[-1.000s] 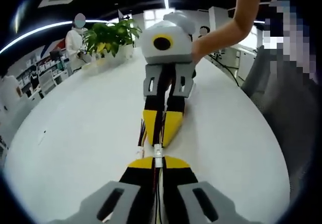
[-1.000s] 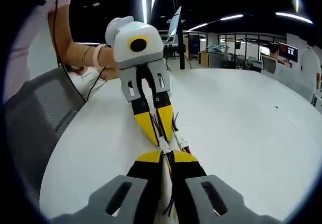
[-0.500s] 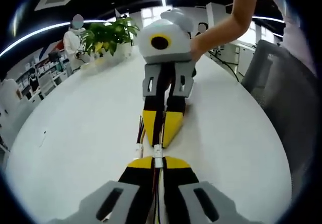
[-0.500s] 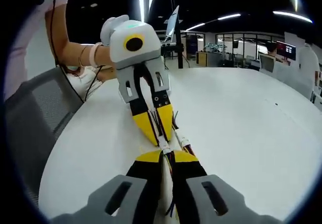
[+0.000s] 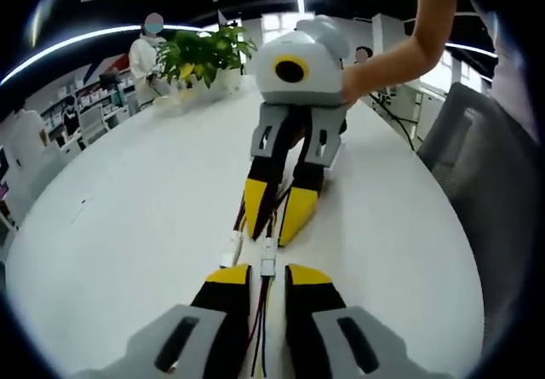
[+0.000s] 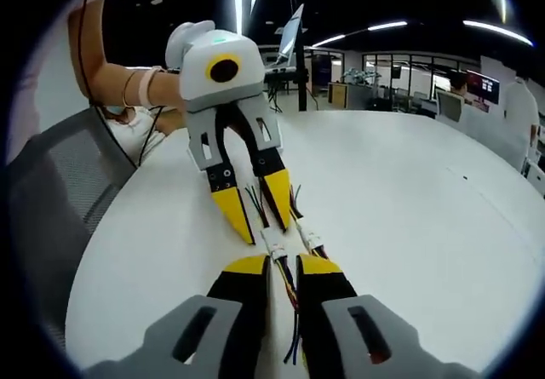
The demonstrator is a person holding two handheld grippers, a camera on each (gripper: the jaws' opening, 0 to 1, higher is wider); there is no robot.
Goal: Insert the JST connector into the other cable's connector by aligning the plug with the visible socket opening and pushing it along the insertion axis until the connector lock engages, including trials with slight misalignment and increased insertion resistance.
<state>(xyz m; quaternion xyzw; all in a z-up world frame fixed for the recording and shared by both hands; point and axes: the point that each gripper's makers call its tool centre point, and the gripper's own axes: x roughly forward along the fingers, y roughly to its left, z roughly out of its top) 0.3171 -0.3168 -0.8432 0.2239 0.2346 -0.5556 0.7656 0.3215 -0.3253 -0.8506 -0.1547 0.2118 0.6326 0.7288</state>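
Now both claws stand narrowly parted around the joined white JST connector (image 5: 267,258) on the table (image 5: 128,226); if its lock is unlatched, loose cables (image 6: 289,289) could pull it apart.

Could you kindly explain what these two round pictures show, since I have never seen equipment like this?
A person holds one handheld two-jaw gripper in each hand. Each carries a fisheye camera looking along its own yellow-tipped black jaws, which rise from the bottom. So the left gripper faces the right gripper, and the right gripper view is the reverse. Between them, on the round white table, lie thin coloured wires with a small white JST connector; a second white connector lies beside it. Both grippers' jaws stand slightly apart, so nothing looks clamped, though wires run between them. A potted green plant stands at the far edge.
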